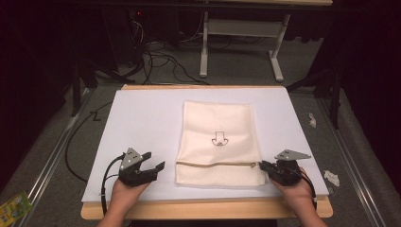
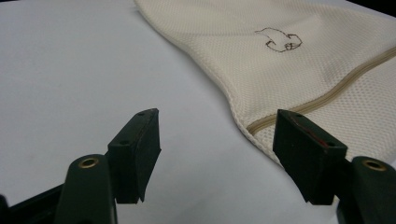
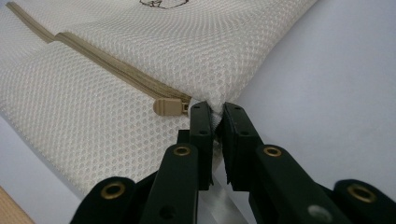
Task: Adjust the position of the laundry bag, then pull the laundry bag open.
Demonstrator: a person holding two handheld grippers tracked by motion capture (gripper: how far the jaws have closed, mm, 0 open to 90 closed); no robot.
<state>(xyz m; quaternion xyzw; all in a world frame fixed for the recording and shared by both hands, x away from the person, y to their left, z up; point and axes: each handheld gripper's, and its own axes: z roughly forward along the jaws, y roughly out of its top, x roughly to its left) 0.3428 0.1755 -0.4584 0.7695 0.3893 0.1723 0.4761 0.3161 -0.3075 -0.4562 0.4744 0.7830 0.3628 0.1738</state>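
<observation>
Presently the mesh bag (image 1: 218, 142) lies flat on the white table (image 1: 142, 118), a little right of centre, its long axis running from the near edge toward the far edge. Its zipper (image 1: 216, 164) crosses the bag parallel to the near edge, close to the bag's near end, with the zipper pull (image 3: 167, 106) sitting at the right-hand end.

The right tool (image 1: 263, 166) is at the bag's right edge, level with the zipper. In the right gripper view its jaws stand closed on a pinch of mesh at the bag's edge, just beside the pull; the pull itself lies outside the pinch.

The left tool (image 1: 155, 162) rests near the near-left part of the table, jaws parted and holding nothing. It points toward the bag's left edge, where the zipper's closed end shows just beyond its right jaw in the left gripper view. It stands apart from the fabric.

Judgement: the zipper line runs directly between the two tools. The right tool anchors the pull end; the left tool is nearer the opposite end and would have to travel rightward along the near edge to take hold there.
</observation>
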